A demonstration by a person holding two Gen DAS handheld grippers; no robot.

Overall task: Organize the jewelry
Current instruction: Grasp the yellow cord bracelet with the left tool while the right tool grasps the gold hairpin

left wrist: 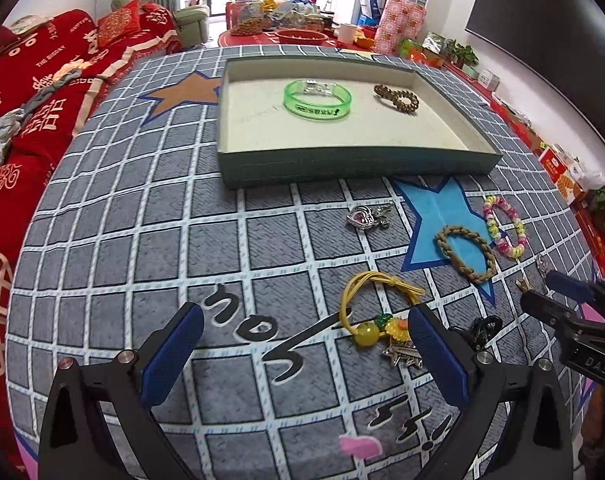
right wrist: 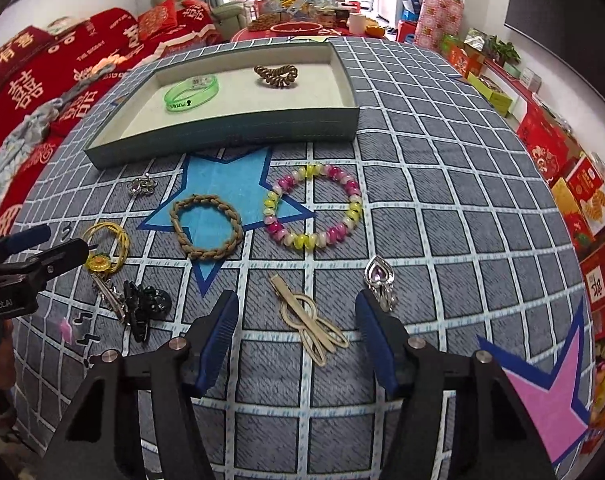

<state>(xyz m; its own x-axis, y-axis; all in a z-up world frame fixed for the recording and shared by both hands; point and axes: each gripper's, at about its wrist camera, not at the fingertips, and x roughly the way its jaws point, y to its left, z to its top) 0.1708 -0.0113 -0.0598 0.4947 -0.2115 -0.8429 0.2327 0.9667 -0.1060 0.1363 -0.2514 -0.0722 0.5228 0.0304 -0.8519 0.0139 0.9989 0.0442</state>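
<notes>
A grey-green tray [left wrist: 342, 164] [right wrist: 230, 130] holds a green bangle [left wrist: 317, 99] [right wrist: 191, 92] and a brown coil hair tie [left wrist: 396, 97] [right wrist: 276, 76]. On the checked cloth lie a braided brown bracelet [left wrist: 466, 254] [right wrist: 206, 226], a pink-yellow bead bracelet [left wrist: 504, 226] [right wrist: 314, 206], a yellow hair tie with charms [left wrist: 376, 306] [right wrist: 104, 246], a black claw clip [right wrist: 146, 308], a gold hair clip [right wrist: 306, 318] and two silver heart pendants [left wrist: 362, 216] [right wrist: 378, 276]. My left gripper [left wrist: 306, 322] is open beside the yellow tie. My right gripper [right wrist: 296, 308] is open around the gold clip.
A red-covered sofa [left wrist: 30, 92] runs along the left of the table. Red boxes and snack cartons [right wrist: 574, 176] line the right wall. A second table with bowls and jars [left wrist: 286, 20] stands behind the tray.
</notes>
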